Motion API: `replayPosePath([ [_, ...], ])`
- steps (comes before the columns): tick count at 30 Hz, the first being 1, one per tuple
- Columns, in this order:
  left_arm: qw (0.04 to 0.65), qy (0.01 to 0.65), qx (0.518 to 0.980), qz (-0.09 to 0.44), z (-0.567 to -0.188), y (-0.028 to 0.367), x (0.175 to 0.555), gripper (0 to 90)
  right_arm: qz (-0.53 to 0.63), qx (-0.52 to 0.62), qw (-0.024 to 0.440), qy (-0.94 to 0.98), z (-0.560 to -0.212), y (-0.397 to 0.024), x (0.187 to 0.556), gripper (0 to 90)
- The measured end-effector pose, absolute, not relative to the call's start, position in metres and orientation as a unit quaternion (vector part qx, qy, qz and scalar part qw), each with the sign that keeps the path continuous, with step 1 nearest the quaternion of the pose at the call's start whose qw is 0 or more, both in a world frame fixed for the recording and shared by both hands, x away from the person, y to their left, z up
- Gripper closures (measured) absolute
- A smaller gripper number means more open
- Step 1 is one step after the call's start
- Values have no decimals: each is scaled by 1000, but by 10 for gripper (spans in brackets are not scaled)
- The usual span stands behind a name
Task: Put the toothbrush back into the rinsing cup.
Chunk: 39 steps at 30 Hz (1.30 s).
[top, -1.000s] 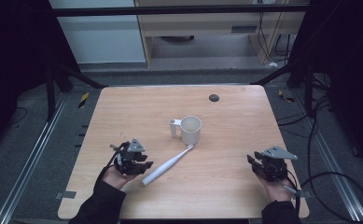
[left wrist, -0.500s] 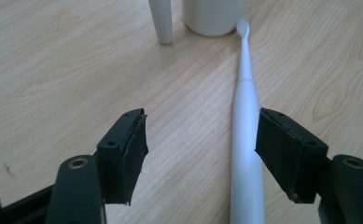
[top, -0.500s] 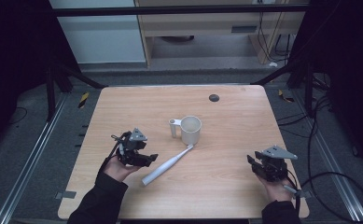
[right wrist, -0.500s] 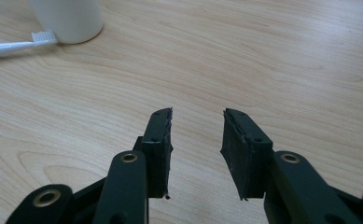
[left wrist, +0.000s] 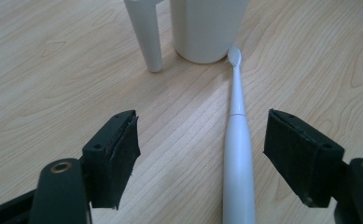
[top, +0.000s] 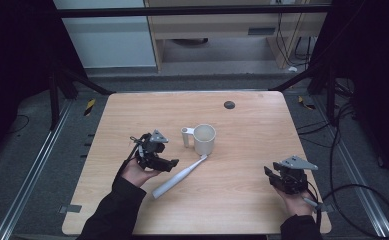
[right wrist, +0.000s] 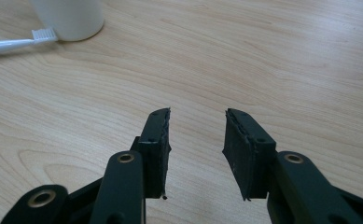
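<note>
- Table (top: pixel 242 200): a bare wooden top that carries everything in play; the work in hand appears to be handling the toothbrush near the cup.
- Cup (top: pixel 204 139): white, upright at mid-table, its handle (top: pixel 185 137) on the left. A grasp should avoid knocking it, since the brush head lies against its base.
- Toothbrush (top: pixel 178 175): white, flat on the table, running from lower left up to the cup's foot; in the left gripper view its bristled head (left wrist: pixel 234 55) touches the cup wall.
- Left gripper (top: pixel 171 163): jaws have just been opening and stand spread wide; the brush handle (left wrist: pixel 238 172) lies between them, nearer the right jaw, unpinched. A good grip would centre the handle first, then close on its thick part.
- Right gripper (right wrist: pixel 197 140): jaws have just been opening, partly spread, nothing between them, well apart from the brush near the table's right edge.
</note>
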<state>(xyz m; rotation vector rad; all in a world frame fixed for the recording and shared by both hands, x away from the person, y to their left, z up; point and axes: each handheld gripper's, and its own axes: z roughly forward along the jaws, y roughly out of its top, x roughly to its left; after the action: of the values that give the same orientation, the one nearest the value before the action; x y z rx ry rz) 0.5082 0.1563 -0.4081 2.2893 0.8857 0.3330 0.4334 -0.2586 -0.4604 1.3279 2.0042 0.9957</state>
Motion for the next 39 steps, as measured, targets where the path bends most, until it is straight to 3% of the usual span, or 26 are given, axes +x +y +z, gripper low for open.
replayPosePath([
  [39,232,302,922,66,-450,109,526,319,363,496,250,748,-464,-259,437,605],
])
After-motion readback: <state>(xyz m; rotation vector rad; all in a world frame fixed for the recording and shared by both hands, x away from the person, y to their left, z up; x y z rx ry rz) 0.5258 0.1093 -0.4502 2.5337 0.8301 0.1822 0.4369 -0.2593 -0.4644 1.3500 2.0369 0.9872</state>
